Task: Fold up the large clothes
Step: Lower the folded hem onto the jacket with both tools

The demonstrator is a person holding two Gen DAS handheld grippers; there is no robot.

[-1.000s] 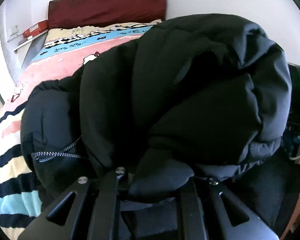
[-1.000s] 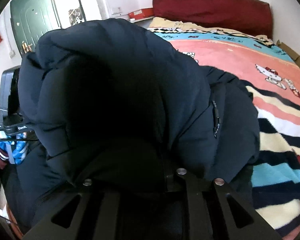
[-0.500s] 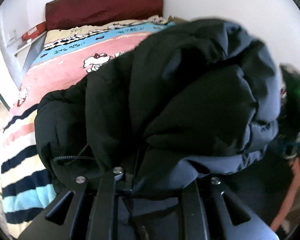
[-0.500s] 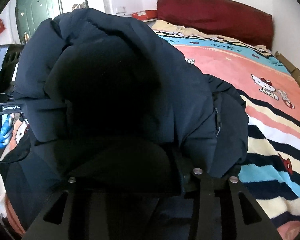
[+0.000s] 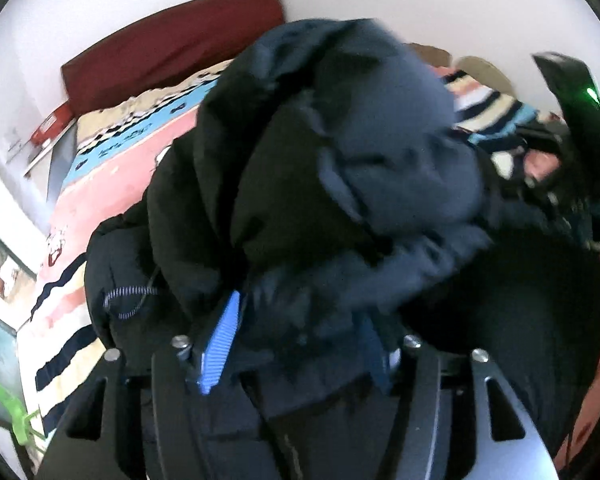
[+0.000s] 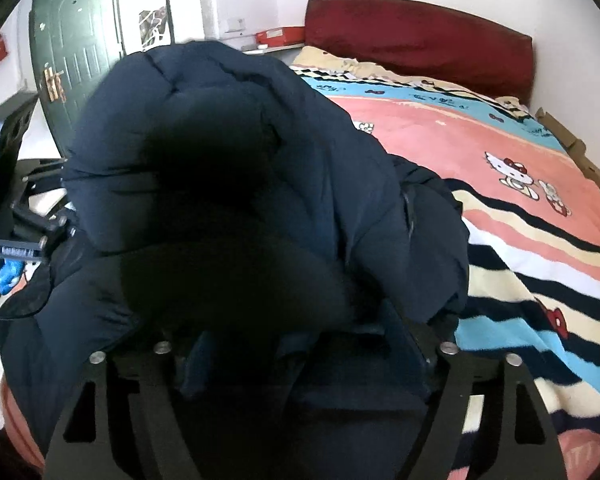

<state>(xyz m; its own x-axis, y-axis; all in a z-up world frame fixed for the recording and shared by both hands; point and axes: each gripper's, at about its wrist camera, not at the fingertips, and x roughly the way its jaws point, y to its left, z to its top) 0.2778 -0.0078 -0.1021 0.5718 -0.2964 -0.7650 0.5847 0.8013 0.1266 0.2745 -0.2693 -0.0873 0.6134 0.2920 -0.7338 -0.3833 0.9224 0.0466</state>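
Your bed (image 6: pixel 520 168), spread with its striped cartoon blanket and backed by a dark red headboard (image 6: pixel 420 40), carries the whole job: it is the broad flat surface a bulky garment needs for folding. On its near end sits the coat (image 6: pixel 240 168), a dark navy padded one, doubled over into a tall puffy mound that rises directly ahead of both pairs of jaws and fills most of each wrist view. It stands heaped rather than flat, which looks like the padding springing back after a fold.

Seen from your right wrist, the mound's long axis runs from the jaws away and up towards the door side, its rounded top leaning left; just how the collar and hem lie is lost in the dark folds. A striped drawcord (image 5: pixel 128 300) hangs out of the bundle just left of the left jaws.

Your left gripper (image 5: pixel 296 360) has just been opening: its jaws stand apart, released, with a roll of coat fabric lying loose between them and one blue pad bared. Your right gripper (image 6: pixel 304 356) has just been opening too, its jaws spread wide, cloth slumped between them but not pinched.
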